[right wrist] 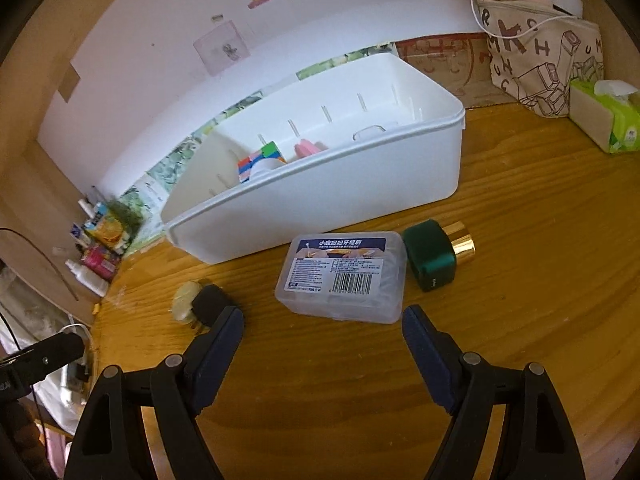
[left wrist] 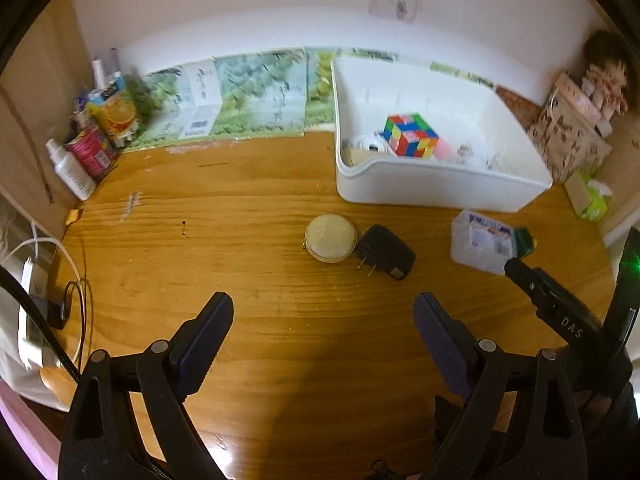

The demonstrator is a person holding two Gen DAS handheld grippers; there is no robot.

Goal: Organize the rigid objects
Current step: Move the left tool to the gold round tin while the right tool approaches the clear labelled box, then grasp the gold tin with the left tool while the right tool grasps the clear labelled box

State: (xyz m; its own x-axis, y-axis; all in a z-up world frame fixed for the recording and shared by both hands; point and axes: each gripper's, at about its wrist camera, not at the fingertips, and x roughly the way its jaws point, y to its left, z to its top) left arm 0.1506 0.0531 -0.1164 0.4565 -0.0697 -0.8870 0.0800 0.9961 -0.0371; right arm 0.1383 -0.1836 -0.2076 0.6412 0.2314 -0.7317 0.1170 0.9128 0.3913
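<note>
White plastic bin (right wrist: 320,200) at the back of the wooden surface (right wrist: 520,280) already holds a colour cube (left wrist: 410,136), so I judge this the reach for the next pieces: both my grippers hang spread and empty. My right gripper (right wrist: 322,320) faces the clear floss box (right wrist: 340,276) lying flat just before the bin, its long axis crosswise, so those fingers should straddle its short sides. My left gripper (left wrist: 324,314) points toward the round tin (left wrist: 330,238) touching the black charger (left wrist: 386,251), prongs toward me.
</note>
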